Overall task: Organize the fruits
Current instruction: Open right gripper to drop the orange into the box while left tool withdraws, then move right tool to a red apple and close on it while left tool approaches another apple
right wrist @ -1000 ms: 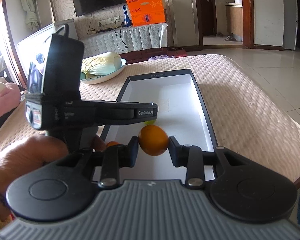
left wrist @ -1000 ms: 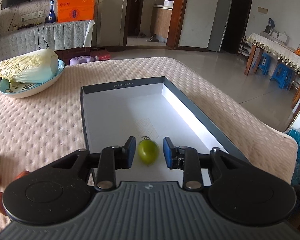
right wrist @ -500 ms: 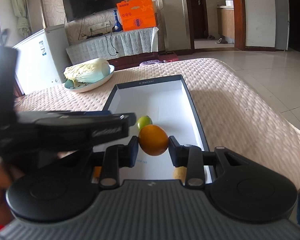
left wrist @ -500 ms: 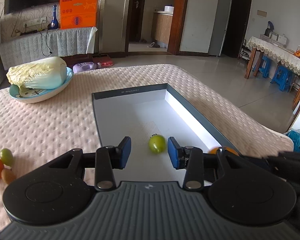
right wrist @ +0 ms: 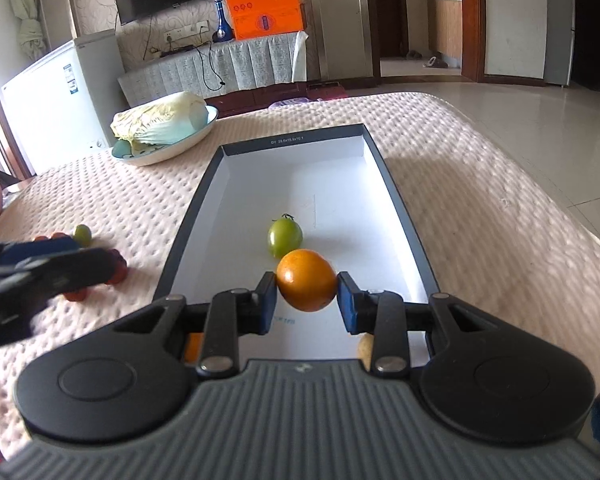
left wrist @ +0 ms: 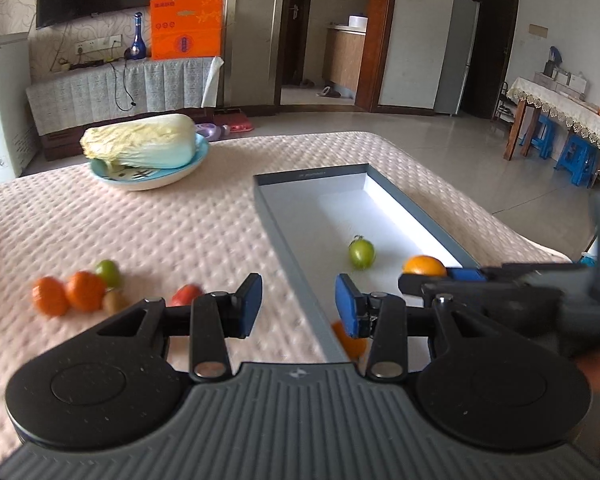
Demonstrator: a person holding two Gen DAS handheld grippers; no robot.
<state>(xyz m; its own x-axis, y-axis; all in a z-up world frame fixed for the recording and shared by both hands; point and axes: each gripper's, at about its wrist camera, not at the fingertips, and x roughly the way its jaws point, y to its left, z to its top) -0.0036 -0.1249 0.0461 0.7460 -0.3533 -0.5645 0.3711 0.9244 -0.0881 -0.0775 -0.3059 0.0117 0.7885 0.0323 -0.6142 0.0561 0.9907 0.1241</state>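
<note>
My right gripper [right wrist: 307, 300] is shut on an orange [right wrist: 306, 285] and holds it over the near part of a long grey box with a white floor [right wrist: 340, 184]. A green tomato [right wrist: 284, 236] lies in the box just beyond it. My left gripper [left wrist: 298, 306] is open and empty above the box's left wall [left wrist: 296, 276]. In the left wrist view the orange [left wrist: 425, 265], the green tomato [left wrist: 362, 253] and another orange fruit [left wrist: 350, 342] show in the box. Loose fruits lie left of the box: two orange ones [left wrist: 70, 294], a green one [left wrist: 108, 273], a red one [left wrist: 186, 294].
A blue plate with a Chinese cabbage [left wrist: 148, 148] stands at the back left of the pink quilted table [left wrist: 160, 224]. The table's right edge drops to the floor [right wrist: 580, 184]. A yellowish fruit [right wrist: 365, 348] peeks out behind my right finger in the box.
My left gripper has swung left, away from the green tomato and off the box toward the loose fruits. My right gripper has held the orange over the box.
</note>
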